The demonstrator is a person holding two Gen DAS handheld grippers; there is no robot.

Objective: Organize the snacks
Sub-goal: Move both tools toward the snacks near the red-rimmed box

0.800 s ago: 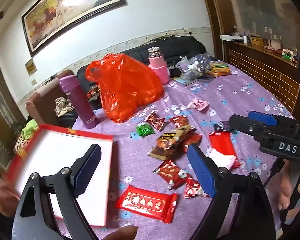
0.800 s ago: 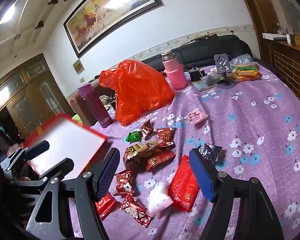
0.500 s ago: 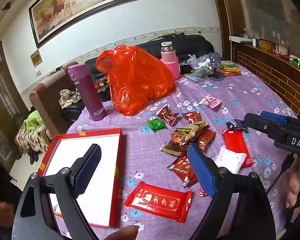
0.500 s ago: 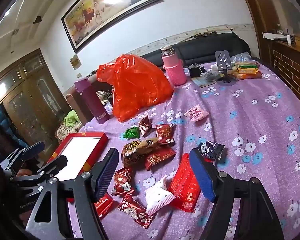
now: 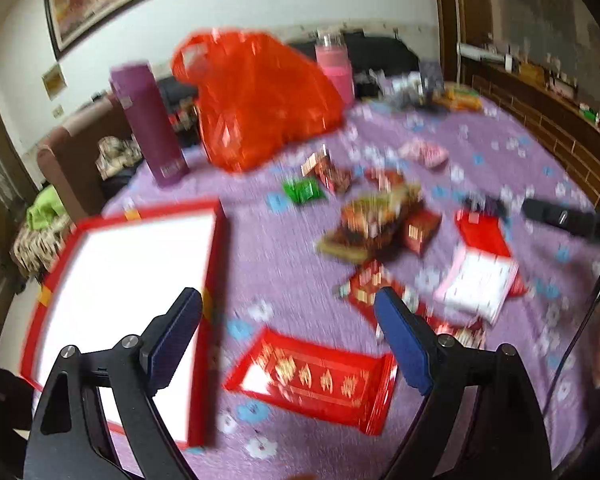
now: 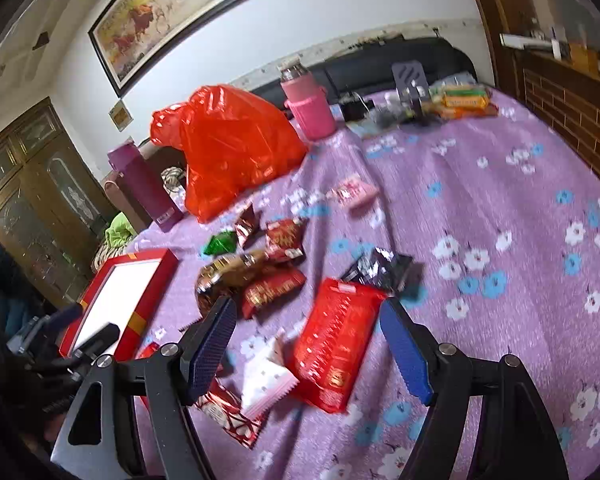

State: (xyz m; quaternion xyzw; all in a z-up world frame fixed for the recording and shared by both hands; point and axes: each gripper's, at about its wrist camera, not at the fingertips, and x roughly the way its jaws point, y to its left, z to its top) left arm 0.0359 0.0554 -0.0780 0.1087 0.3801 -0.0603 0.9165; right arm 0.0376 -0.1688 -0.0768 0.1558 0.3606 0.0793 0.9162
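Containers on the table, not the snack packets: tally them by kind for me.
Flasks: 2, a purple flask and a pink flask
Plastic bags: 1, the red plastic bag
Boxes: 1, the red box
Total: 4

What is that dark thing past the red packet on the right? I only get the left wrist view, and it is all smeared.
Observer: The right wrist view shows a black shiny wrapper lying on the purple cloth, just beyond the big red packet.
Visitor: Are the right tongs holding anything? I only see a dark bar.
Observer: No. The right tongs are open over the big red packet, with nothing pinched.
Visitor: And the clutter right of the pink flask?
Observer: A grey stand, with yellow and orange packets stacked beside it.
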